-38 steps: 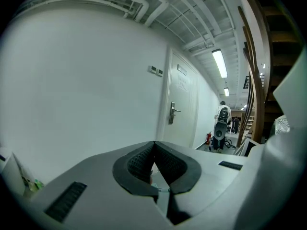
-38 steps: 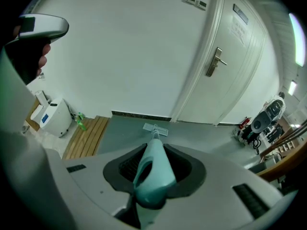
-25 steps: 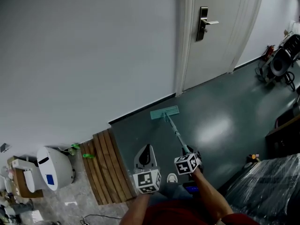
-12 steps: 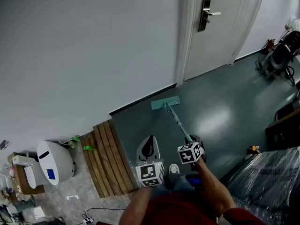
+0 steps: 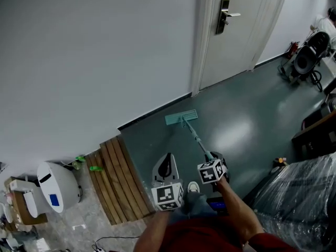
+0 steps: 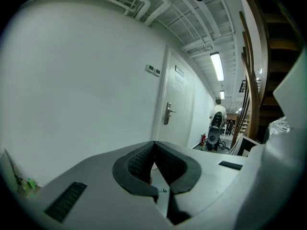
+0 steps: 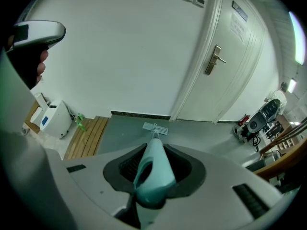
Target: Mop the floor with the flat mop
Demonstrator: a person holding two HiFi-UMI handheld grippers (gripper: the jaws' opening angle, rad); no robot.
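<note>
Flat mop head (image 5: 181,117) lies flat on the grey-green floor (image 5: 247,114), just short of the baseboard (image 5: 152,113). It has hardly shifted over the last second; mostly the head view drifts. Right tongs (image 7: 153,169) stay clamped on the teal handle (image 5: 193,135), and left tongs (image 6: 154,164), off to their left, are closed together on nothing. Reads as the far end of a stroke, with the pull-back toward the feet likely due next.

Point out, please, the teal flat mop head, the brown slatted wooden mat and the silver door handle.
teal flat mop head (image 5: 181,117), head view, middle of the pad.
brown slatted wooden mat (image 5: 118,177), head view, a central slat.
silver door handle (image 5: 231,14), head view, the lever.
</note>
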